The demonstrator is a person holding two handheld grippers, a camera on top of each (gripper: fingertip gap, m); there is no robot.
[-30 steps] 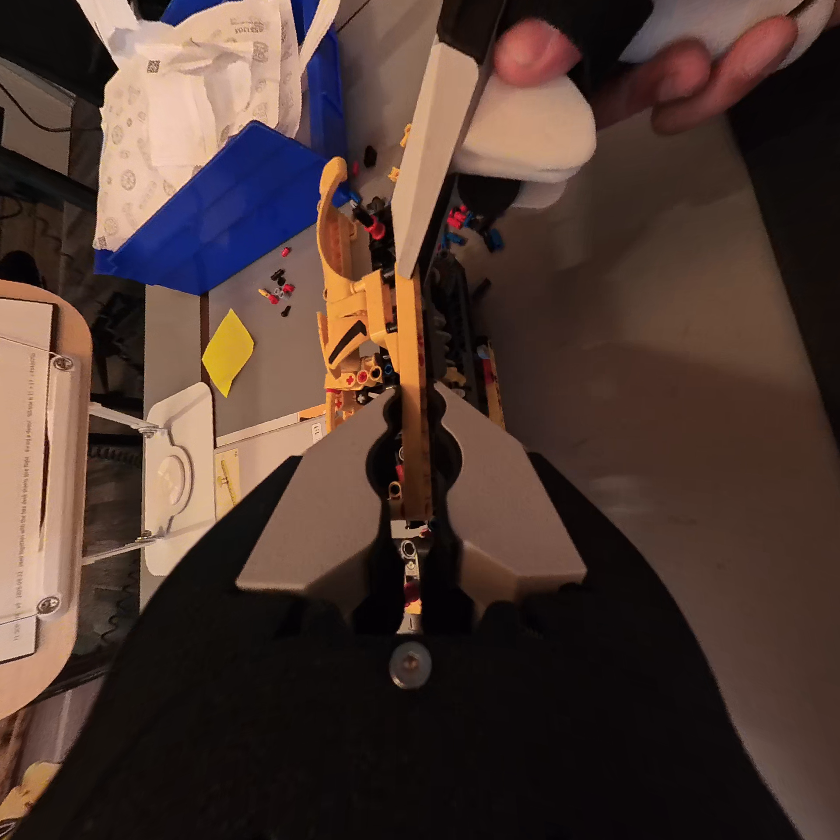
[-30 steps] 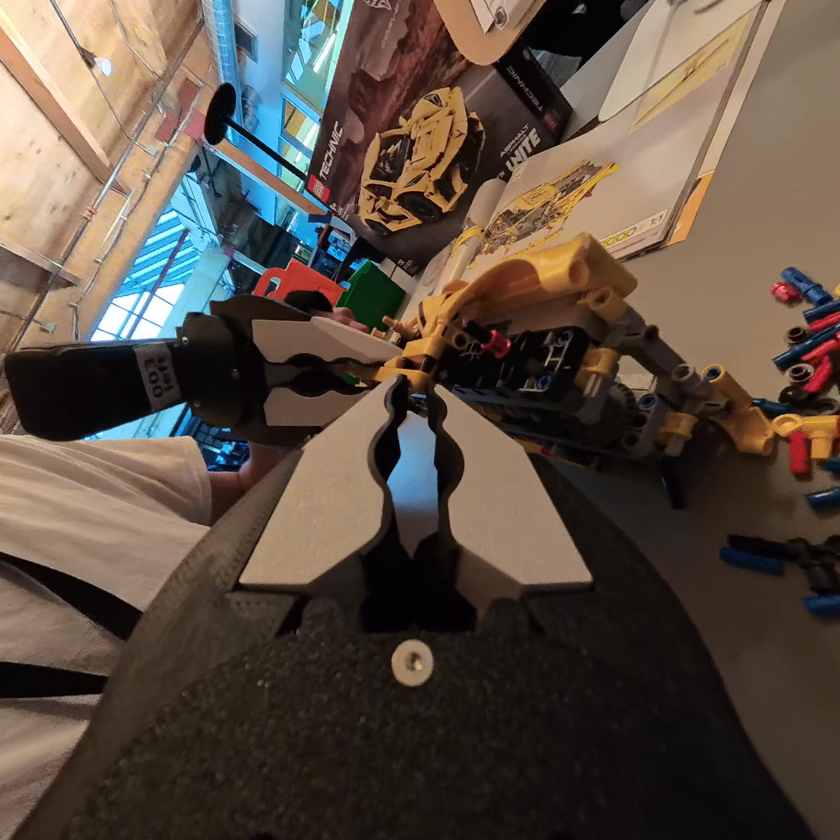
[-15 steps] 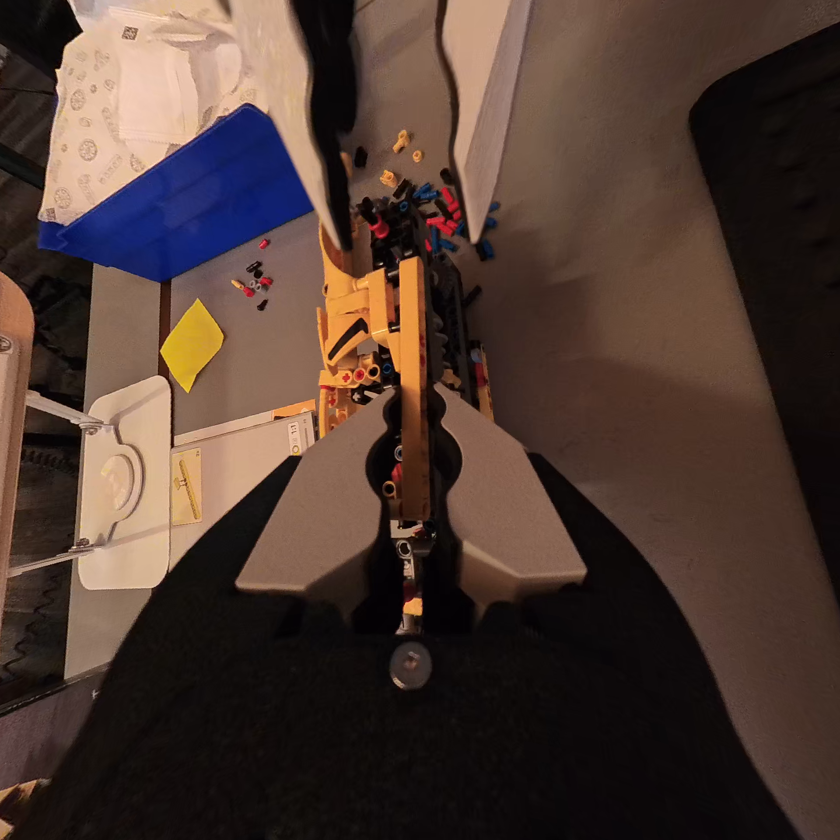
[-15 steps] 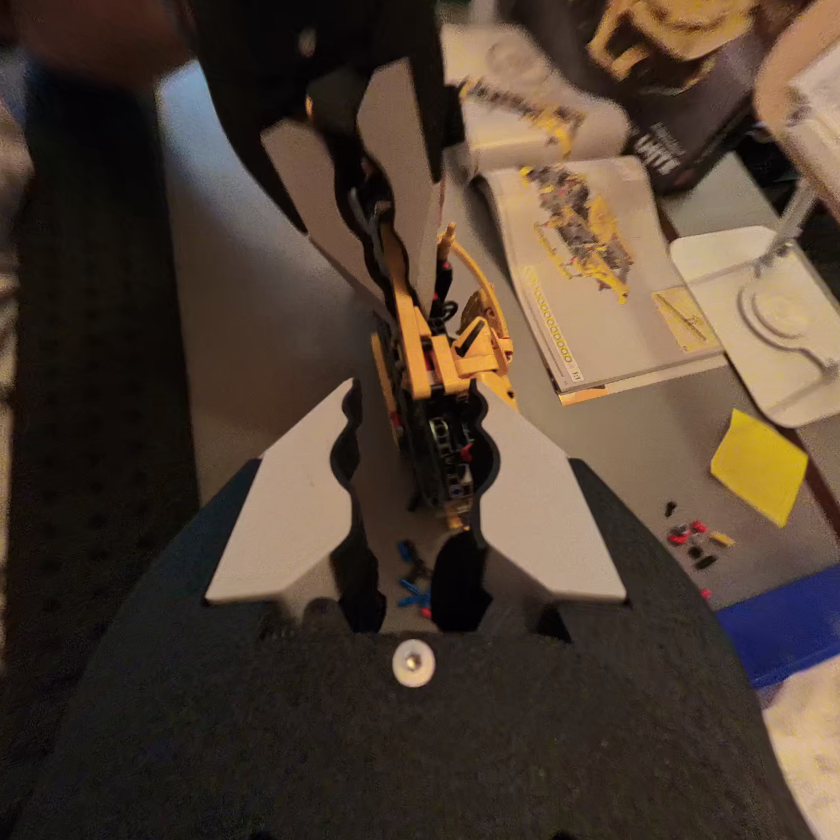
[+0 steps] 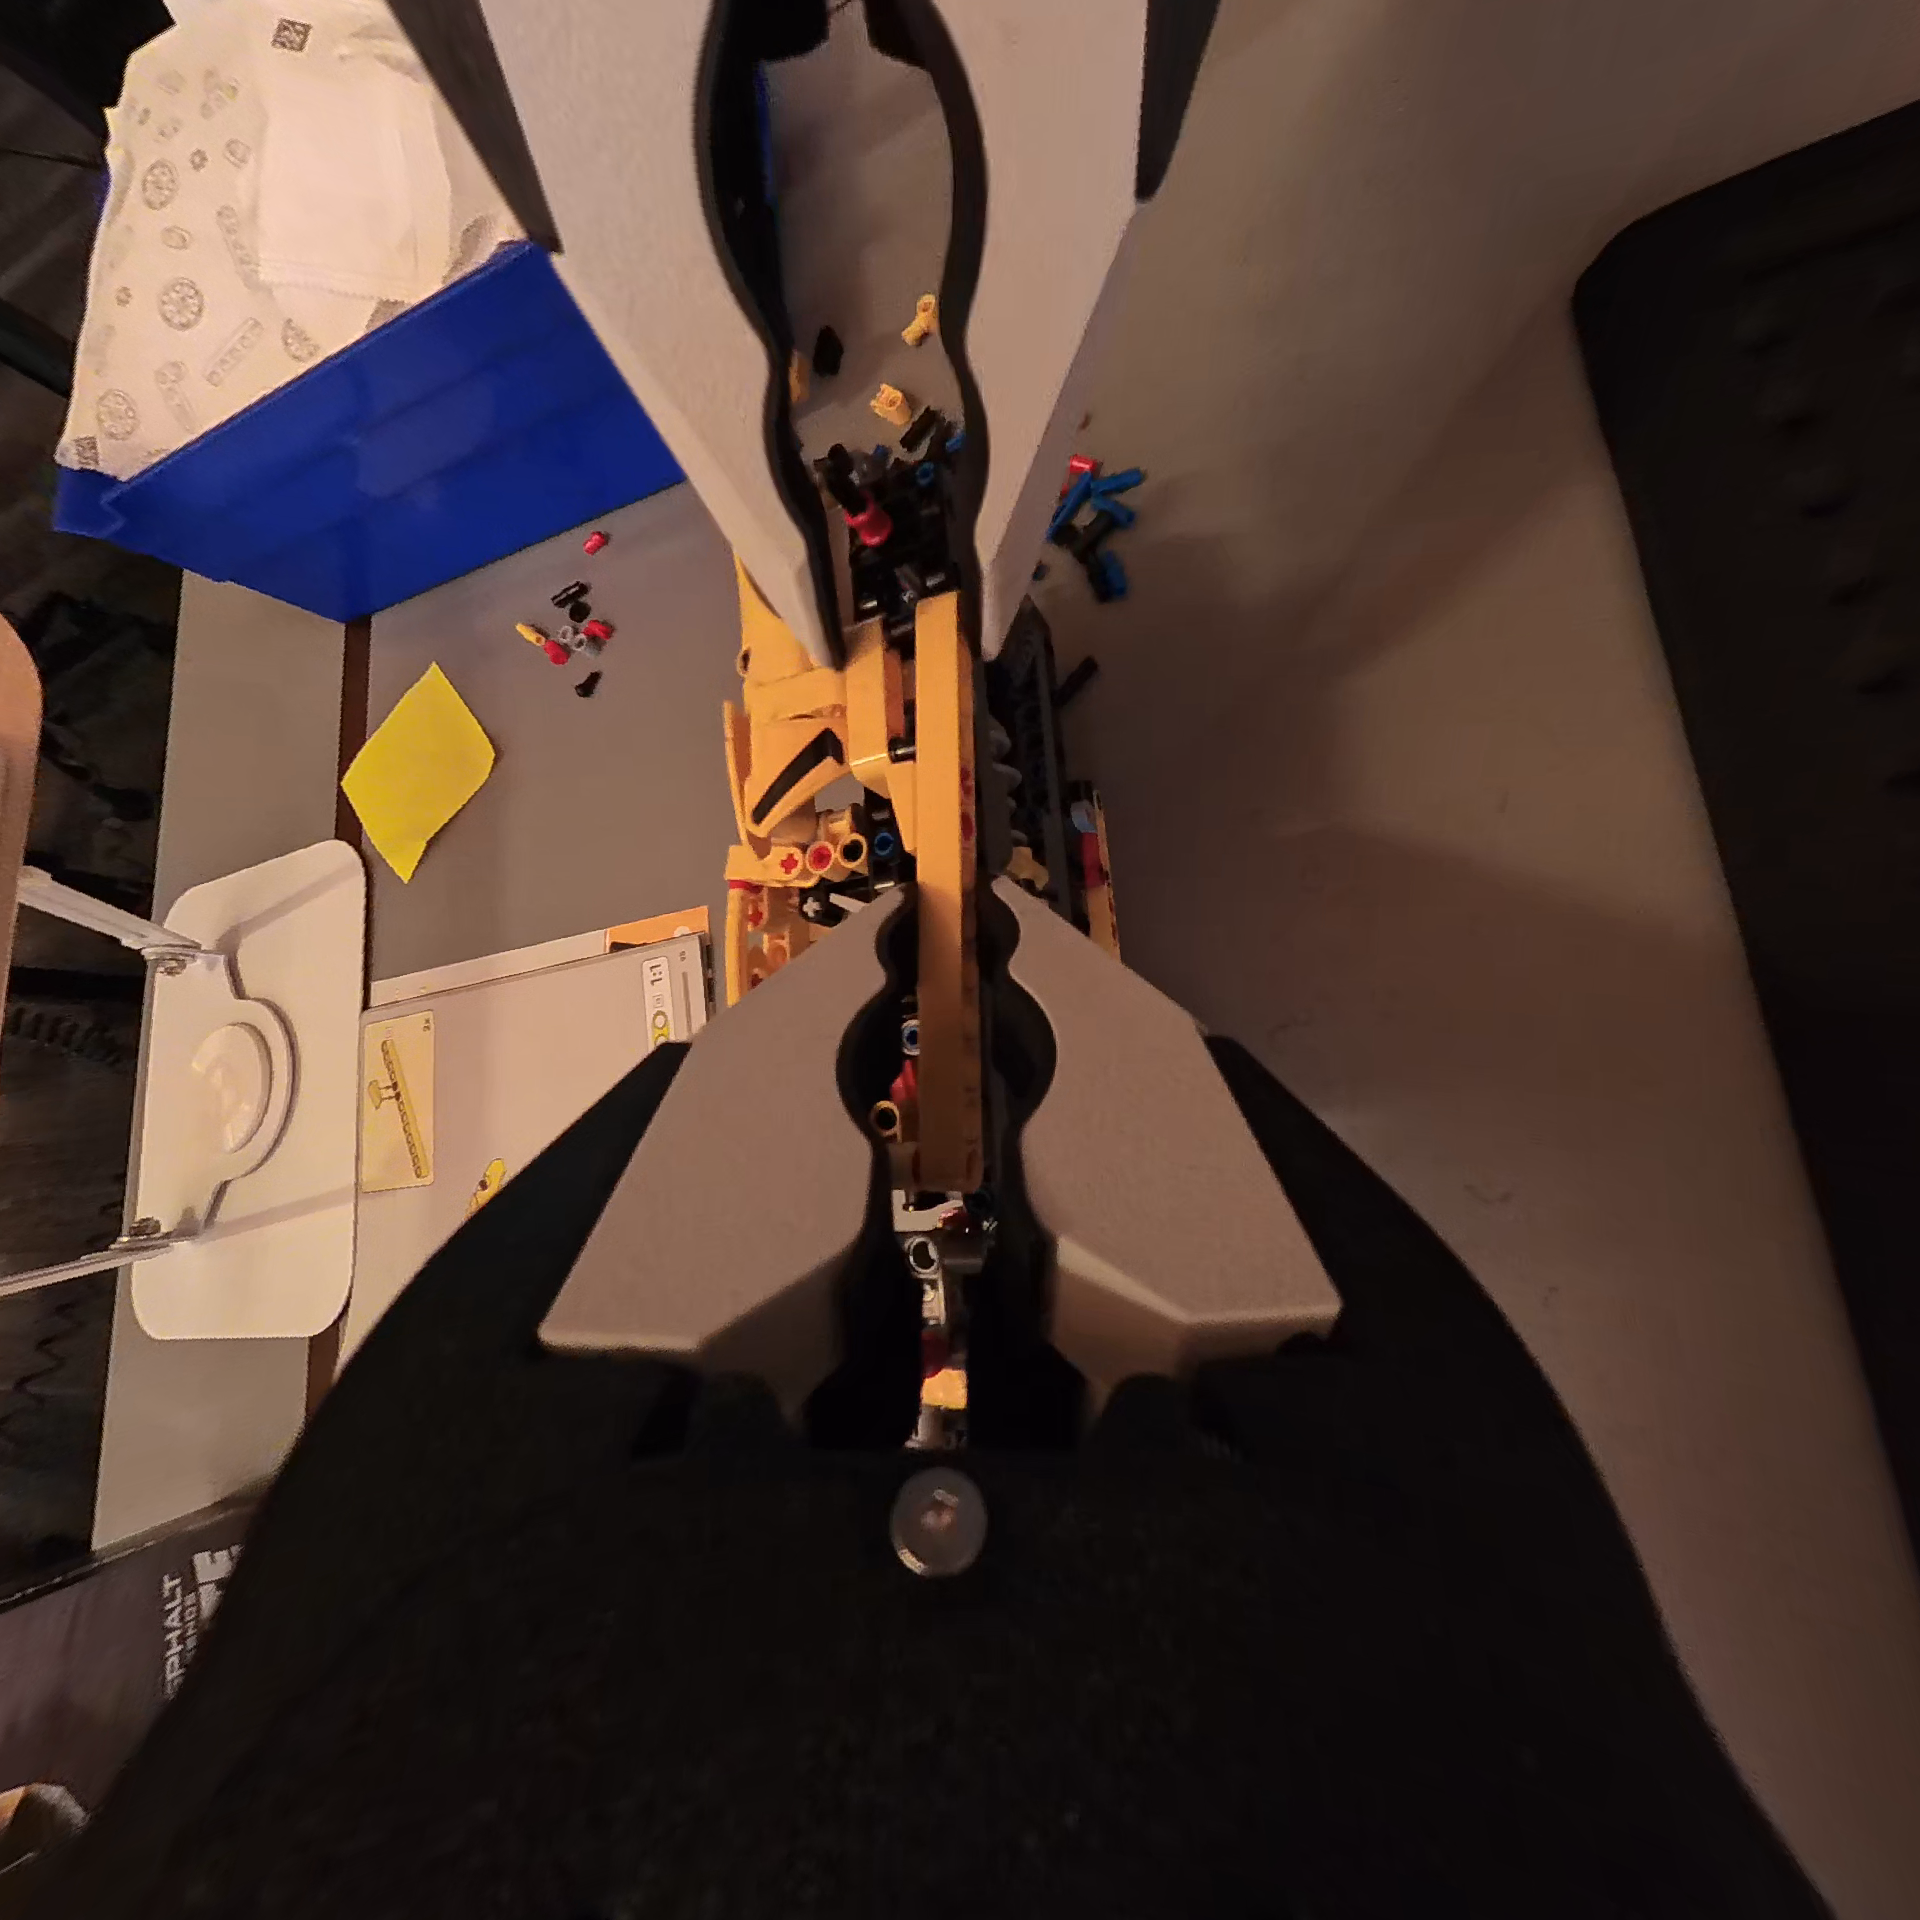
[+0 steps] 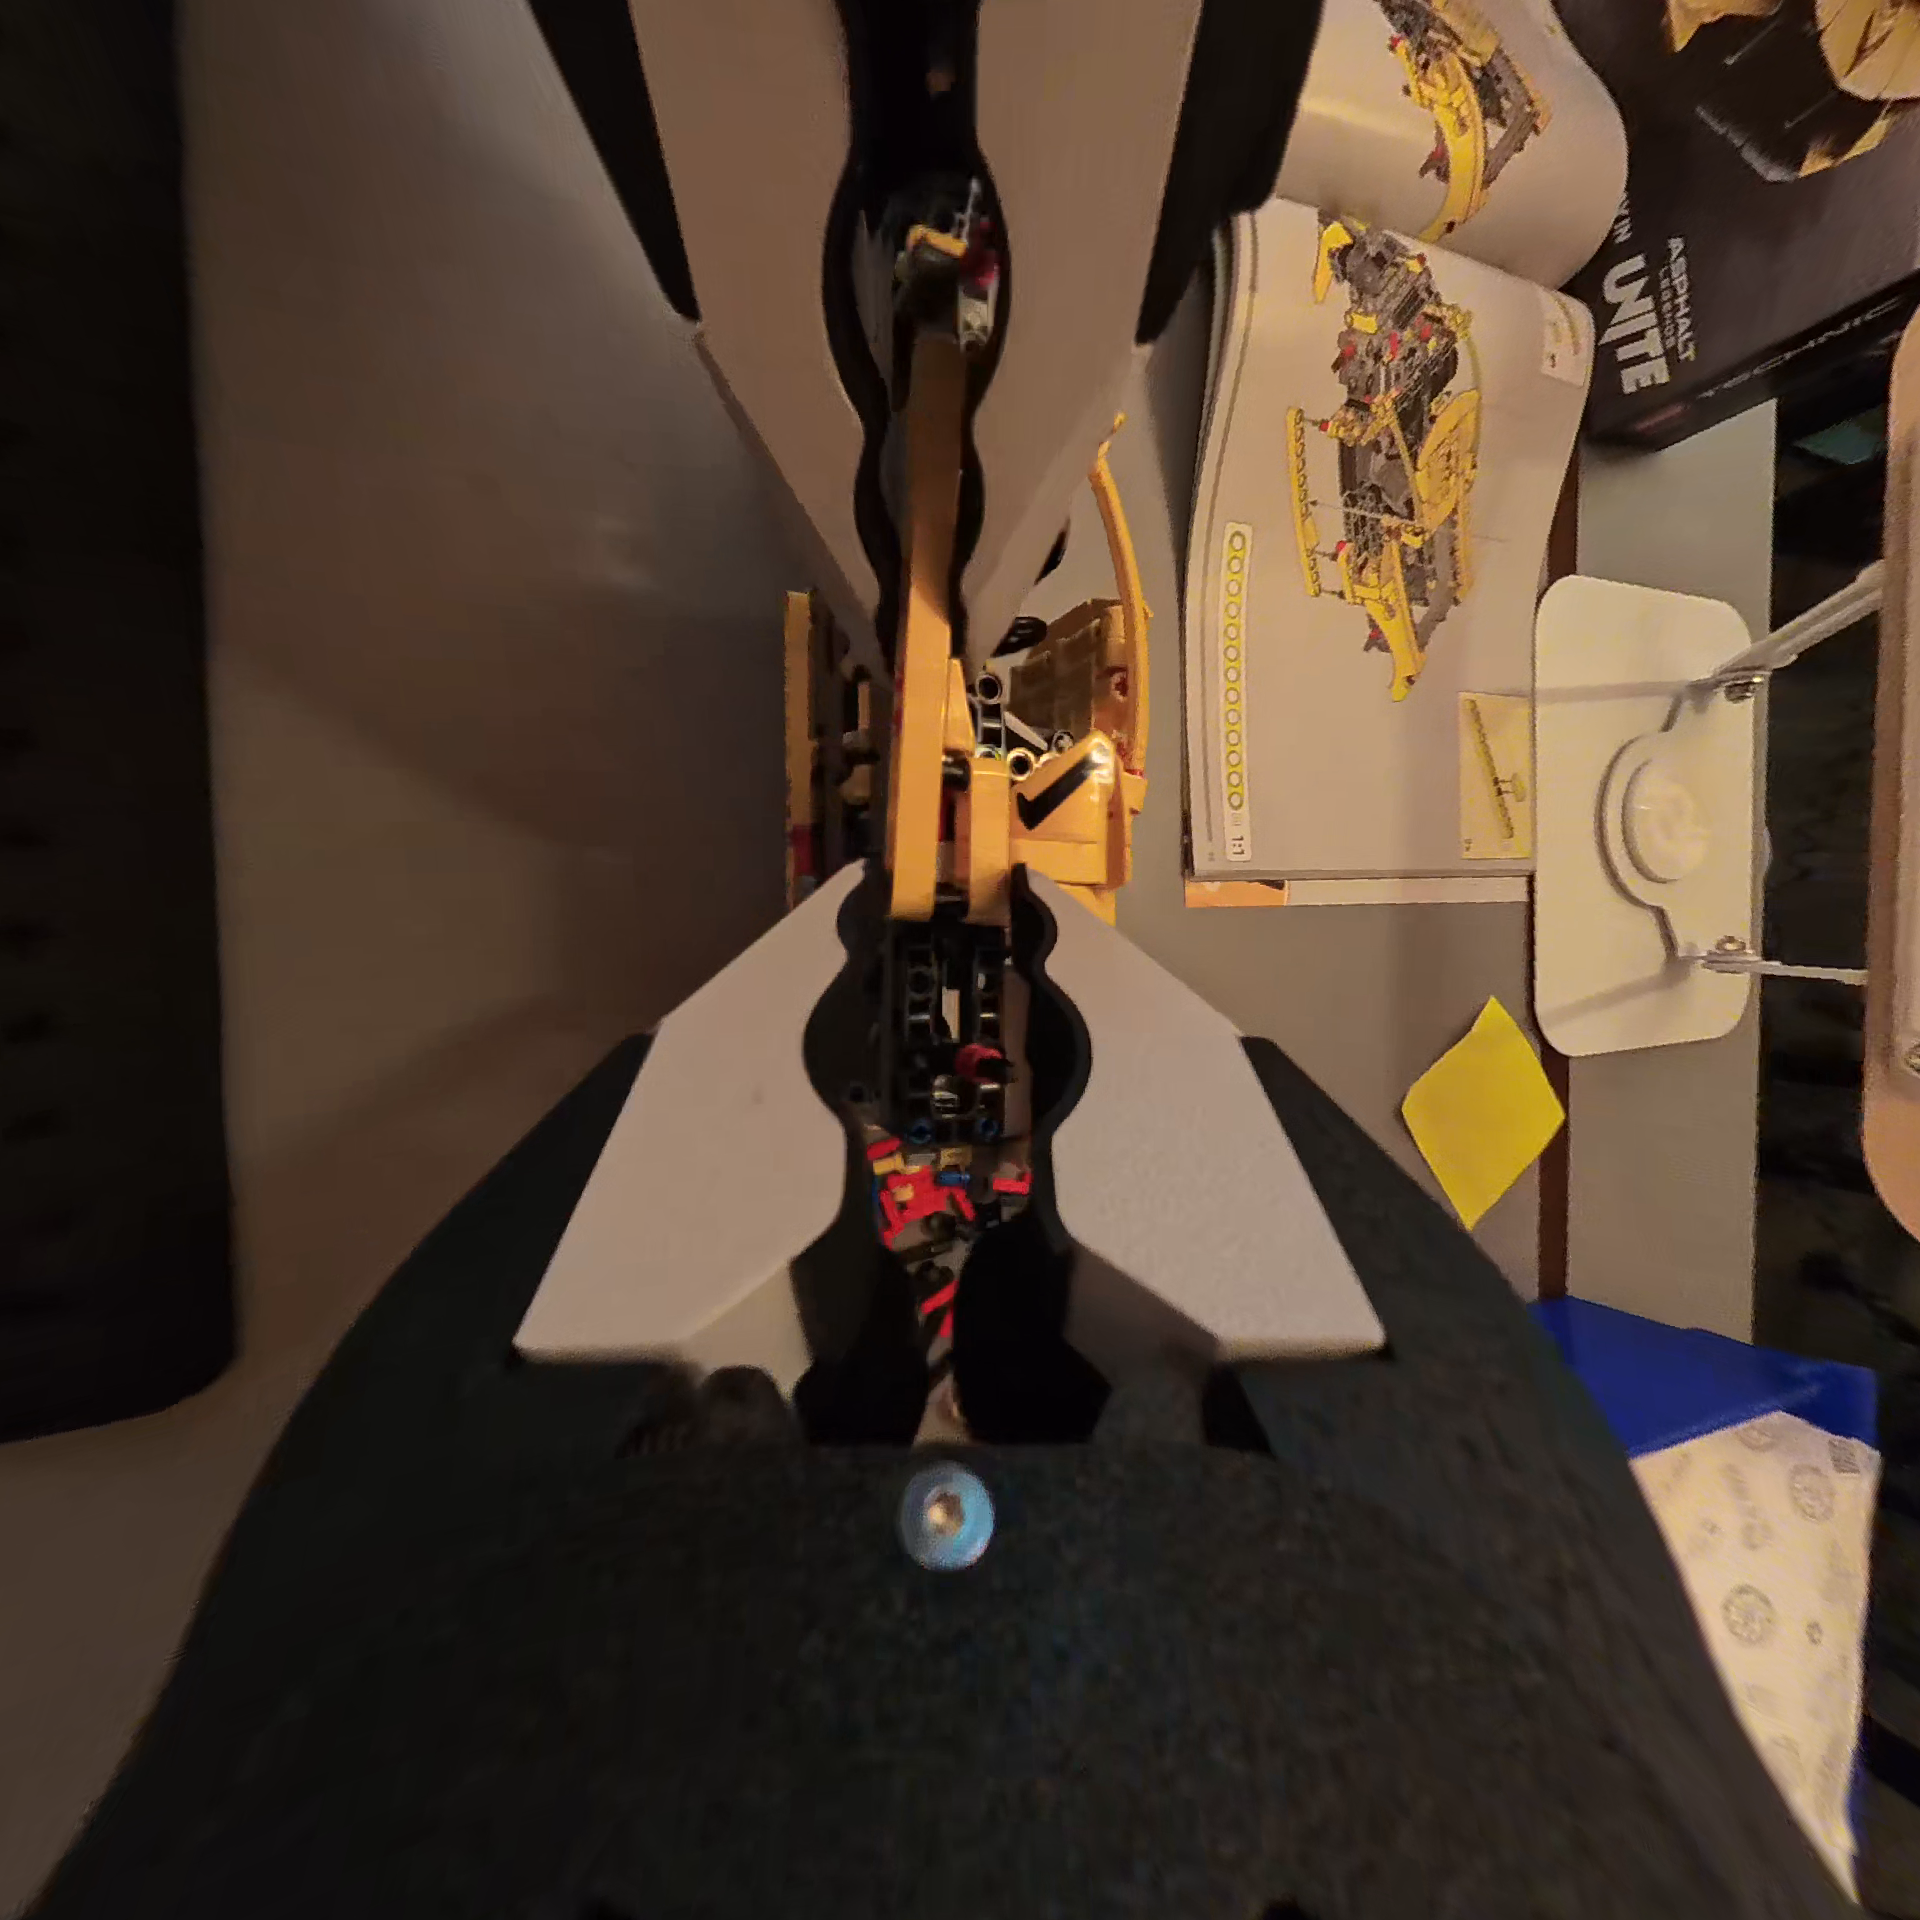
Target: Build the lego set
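Left wrist view: the left hand-held gripper [image 5: 940,997] was clamped on one end of the lego model [image 5: 940,790], a long yellow beam pinched between its grey fingers.
Right wrist view: the right hand-held gripper [image 6: 940,966] was clamped on the model's [image 6: 925,748] opposite end, its fingers pressed against the black frame section.
Model position: held between the two facing grippers, above the grey tabletop [image 5: 582,790].
Long axis: it ran straight from one gripper to the other, along both cameras' line of sight, with the yellow bodywork panel turned toward the booklet side.
Writing: the open instruction booklet [image 6: 1382,582] carried printed diagrams and small marks; the dark set box [image 6: 1745,260] bore white lettering; neither is repeated here.
Other items: loose pins [image 5: 1091,509] lay scattered beyond the model, with a yellow note [image 5: 416,769], a blue bin [image 5: 384,478] and a printed parts bag [image 5: 239,208] near.
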